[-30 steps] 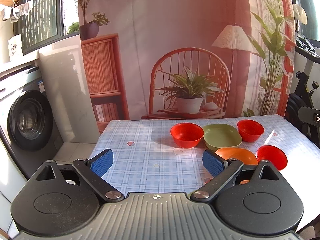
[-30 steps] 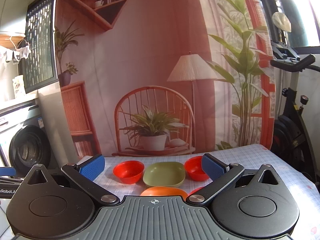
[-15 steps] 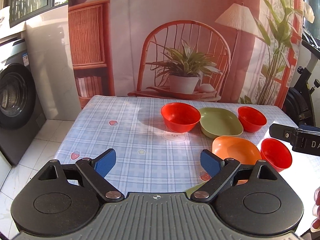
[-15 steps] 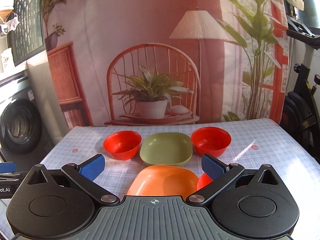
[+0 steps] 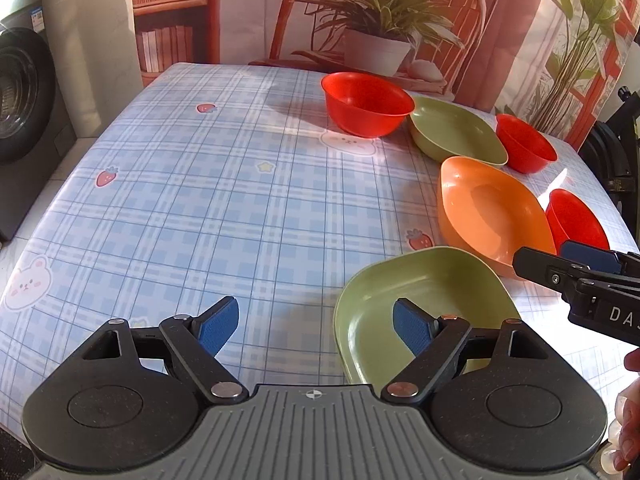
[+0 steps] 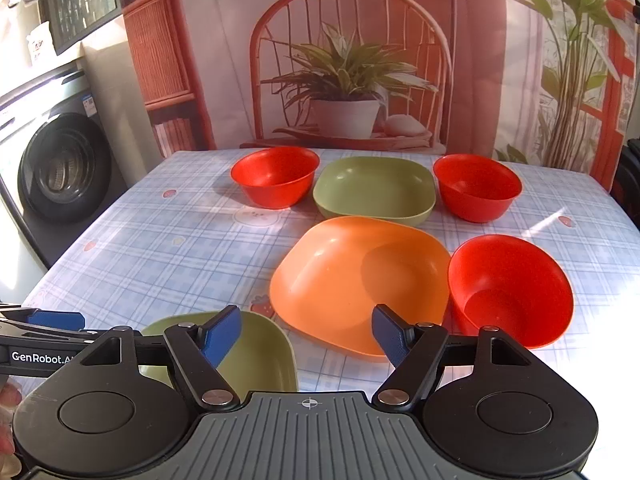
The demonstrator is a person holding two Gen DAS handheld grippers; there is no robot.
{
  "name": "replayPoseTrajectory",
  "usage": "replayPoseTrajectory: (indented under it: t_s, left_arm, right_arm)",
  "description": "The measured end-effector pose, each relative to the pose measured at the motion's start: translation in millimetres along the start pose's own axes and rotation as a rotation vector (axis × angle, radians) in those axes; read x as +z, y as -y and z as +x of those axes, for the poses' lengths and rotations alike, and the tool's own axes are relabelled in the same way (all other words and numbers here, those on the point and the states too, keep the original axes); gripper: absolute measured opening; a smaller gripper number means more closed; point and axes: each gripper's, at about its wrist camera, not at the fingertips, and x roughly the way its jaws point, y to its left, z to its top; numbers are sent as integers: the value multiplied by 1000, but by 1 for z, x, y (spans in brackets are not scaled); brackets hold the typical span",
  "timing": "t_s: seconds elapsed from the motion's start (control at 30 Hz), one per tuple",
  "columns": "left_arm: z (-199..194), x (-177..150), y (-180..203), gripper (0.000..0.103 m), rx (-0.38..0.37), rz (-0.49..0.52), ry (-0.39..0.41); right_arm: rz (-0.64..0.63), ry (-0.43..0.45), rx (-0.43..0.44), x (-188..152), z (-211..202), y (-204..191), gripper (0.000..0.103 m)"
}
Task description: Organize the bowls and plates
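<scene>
On the checked tablecloth [image 5: 200,200] lie two green plates, an orange plate and three red bowls. My left gripper [image 5: 316,326] hovers low over the near green plate [image 5: 424,300], its right finger above the plate's hollow. Its jaws are closing and the pads press on nothing. My right gripper [image 6: 306,334] points at the near edge of the orange plate [image 6: 360,276]. Its jaws are closing too, with nothing gripped. A red bowl [image 6: 510,288] sits right of the orange plate. The far green plate [image 6: 374,188] stands between two red bowls [image 6: 276,176] [image 6: 478,186].
A washing machine [image 6: 64,172] stands left of the table. A printed backdrop [image 6: 348,80] hangs behind the far edge, and exercise equipment [image 5: 616,160] is at the right. The right gripper [image 5: 580,276] shows in the left wrist view, and the left gripper [image 6: 52,320] in the right wrist view.
Both grippers have sunk toward the table and tilted downward. The near green plate has come into view. Both pairs of jaws are narrower, the right pair more so.
</scene>
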Motion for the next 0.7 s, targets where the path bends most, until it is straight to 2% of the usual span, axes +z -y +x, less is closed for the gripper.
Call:
replayPoseTrajectory:
  t_s: [0.1,0.27,0.37,0.47,0.5,0.53,0.7]
  left_arm:
    - [5,-5,0,85,-7,-9,-32]
    - [12,-11,14,84,-24,45,-61]
    - [16,-13,15,81,-26,35,-100]
    - [19,-13,12,76,-43,17,-114]
    - [19,-14,12,72,-48,16,-118]
    - [19,-14,12,68,-53,16,-121]
    - [20,-17,14,61,-70,20,-138]
  right_arm:
    - [-19,-41,-9,-11,8,-4,69]
    - [11,-96,6,-22,20,-2,59]
    - [-25,-122,-27,-28,24,-9,58]
    - [-65,-146,-9,-35,26,-18,56]
    - [-72,-154,-3,-36,27,-20,53]
    - [-74,-157,-1,-37,28,-22,50]
    - [-51,-162,-10,-36,27,-21,49]
